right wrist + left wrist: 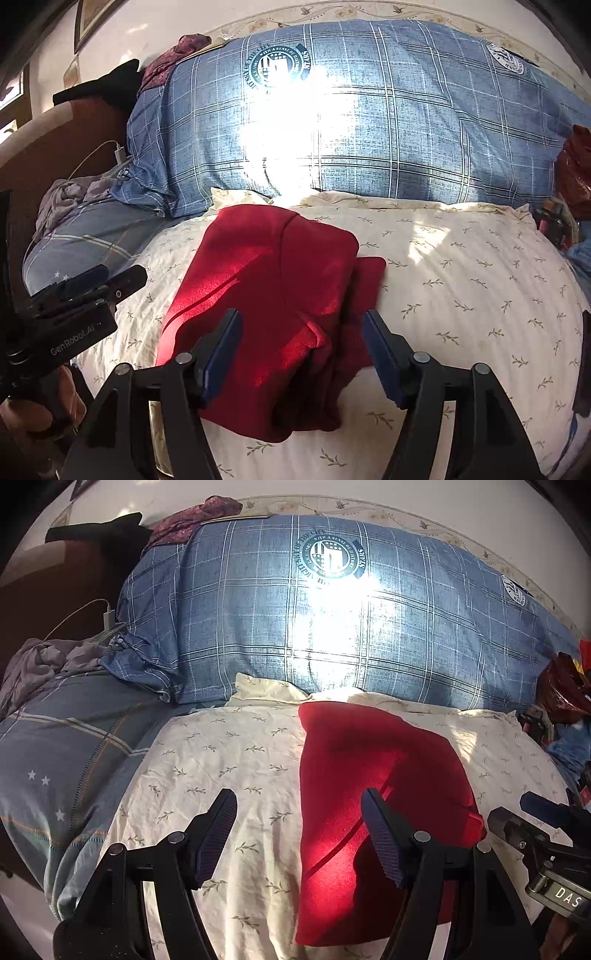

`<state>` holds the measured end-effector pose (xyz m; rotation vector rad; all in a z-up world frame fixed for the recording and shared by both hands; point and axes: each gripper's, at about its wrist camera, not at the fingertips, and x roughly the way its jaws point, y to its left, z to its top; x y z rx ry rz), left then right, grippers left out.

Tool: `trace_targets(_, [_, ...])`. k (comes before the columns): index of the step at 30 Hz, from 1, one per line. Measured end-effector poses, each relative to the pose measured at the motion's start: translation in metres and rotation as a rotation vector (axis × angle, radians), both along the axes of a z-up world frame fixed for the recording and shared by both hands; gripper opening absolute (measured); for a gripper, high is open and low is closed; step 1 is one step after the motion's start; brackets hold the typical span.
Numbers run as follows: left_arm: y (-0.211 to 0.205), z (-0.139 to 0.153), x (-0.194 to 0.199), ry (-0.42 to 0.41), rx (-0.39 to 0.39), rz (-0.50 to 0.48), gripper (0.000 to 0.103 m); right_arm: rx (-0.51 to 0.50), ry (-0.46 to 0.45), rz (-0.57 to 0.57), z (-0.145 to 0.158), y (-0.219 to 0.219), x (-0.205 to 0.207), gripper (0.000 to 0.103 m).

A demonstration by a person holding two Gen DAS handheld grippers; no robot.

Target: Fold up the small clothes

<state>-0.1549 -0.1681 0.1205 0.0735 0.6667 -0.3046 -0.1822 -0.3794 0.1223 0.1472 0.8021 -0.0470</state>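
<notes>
- Both tongs are hanging wide open with nothing in them: I'm holding my left gripper over the garment's left edge and my right gripper over its near end.
- Behind it all, a blue plaid pillow is catching the sun glare.
- I'm working on a cream leaf-print sheet.
- Lying folded on that sheet is the red garment, with one layer sticking out on its right.
</notes>
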Motion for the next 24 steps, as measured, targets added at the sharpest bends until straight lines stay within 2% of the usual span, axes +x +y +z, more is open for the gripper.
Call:
trace_targets(4, [0.0046, 0.0009, -0.0047, -0.004, -0.012, 0.009, 0.069, 0.005, 0.001, -0.006, 0.0008, -0.0004, -0.0027, 0.072])
trace_targets(24, [0.0006, -0.0004, -0.0034, -0.018, 0.03, 0.002, 0.069, 0.015, 0.022, -0.017, -0.0027, 0.0017, 0.0024, 0.076])
